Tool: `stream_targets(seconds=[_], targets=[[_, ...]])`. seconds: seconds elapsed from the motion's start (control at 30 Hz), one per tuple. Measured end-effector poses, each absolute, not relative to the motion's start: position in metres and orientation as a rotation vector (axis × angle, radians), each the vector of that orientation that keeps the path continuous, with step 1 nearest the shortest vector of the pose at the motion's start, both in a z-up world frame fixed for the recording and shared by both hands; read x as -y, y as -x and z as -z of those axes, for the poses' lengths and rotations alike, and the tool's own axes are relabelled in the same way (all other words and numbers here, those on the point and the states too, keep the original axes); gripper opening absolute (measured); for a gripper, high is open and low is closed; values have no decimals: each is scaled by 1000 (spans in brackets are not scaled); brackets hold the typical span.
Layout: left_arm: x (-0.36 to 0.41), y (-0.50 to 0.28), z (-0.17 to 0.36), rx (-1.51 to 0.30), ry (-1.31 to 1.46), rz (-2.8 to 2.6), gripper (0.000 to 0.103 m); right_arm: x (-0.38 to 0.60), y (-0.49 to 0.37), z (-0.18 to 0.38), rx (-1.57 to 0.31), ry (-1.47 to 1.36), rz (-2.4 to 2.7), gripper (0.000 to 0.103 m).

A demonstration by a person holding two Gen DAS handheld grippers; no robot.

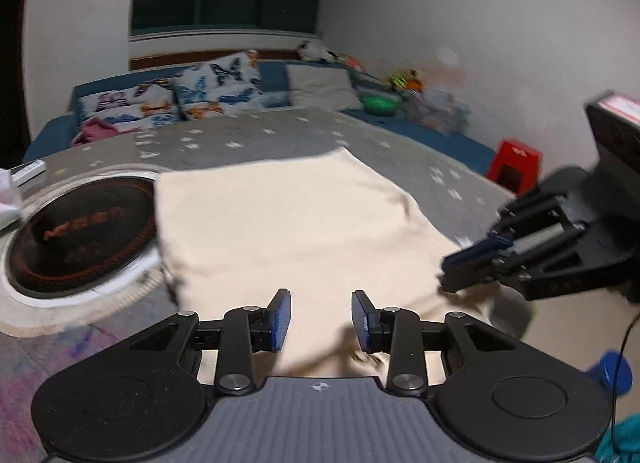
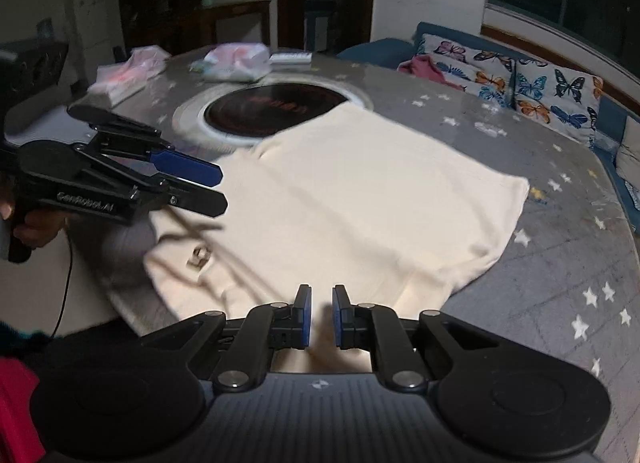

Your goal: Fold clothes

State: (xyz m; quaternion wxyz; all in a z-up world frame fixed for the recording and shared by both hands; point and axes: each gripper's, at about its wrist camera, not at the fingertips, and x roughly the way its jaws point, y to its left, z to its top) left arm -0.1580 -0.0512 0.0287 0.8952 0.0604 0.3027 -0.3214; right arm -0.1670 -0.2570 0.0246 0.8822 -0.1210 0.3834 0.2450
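Observation:
A cream garment (image 1: 280, 223) (image 2: 360, 203) lies spread flat on the grey star-patterned table (image 1: 280, 131) (image 2: 560, 263), and its far corner overlaps the round hob (image 1: 80, 231) (image 2: 272, 111). Its near end, with a small label (image 2: 199, 257) and dark cords, droops over the table's front edge. My left gripper (image 1: 322, 319) (image 2: 222, 189) hovers open above that near end, empty. My right gripper (image 2: 321, 315) (image 1: 442, 275) is over the same hem to the right. Its pads stand a narrow slit apart, with nothing pinched between them.
Plastic bags (image 2: 236, 59) and a remote (image 2: 290, 58) sit on the table's far side. A blue sofa with butterfly cushions (image 1: 208, 91) (image 2: 532, 83) runs behind it. A red stool (image 1: 516, 163) stands by the wall. A hand (image 2: 36, 227) holds the left gripper's handle.

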Motion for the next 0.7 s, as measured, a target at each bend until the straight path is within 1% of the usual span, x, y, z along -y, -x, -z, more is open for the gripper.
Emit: stream_targets(seconds=[0.17,0.5,0.7], targets=[[59,166,-16,-644,-178,669,36,255,175,-19,-795,268,-499,11],[57,161,-31,-610,-124,651,35,242,165,-25,-727,204,-534,11],[68,156,-15,-649,-156,670,35,232,161,-15,-757,232,-565,11]])
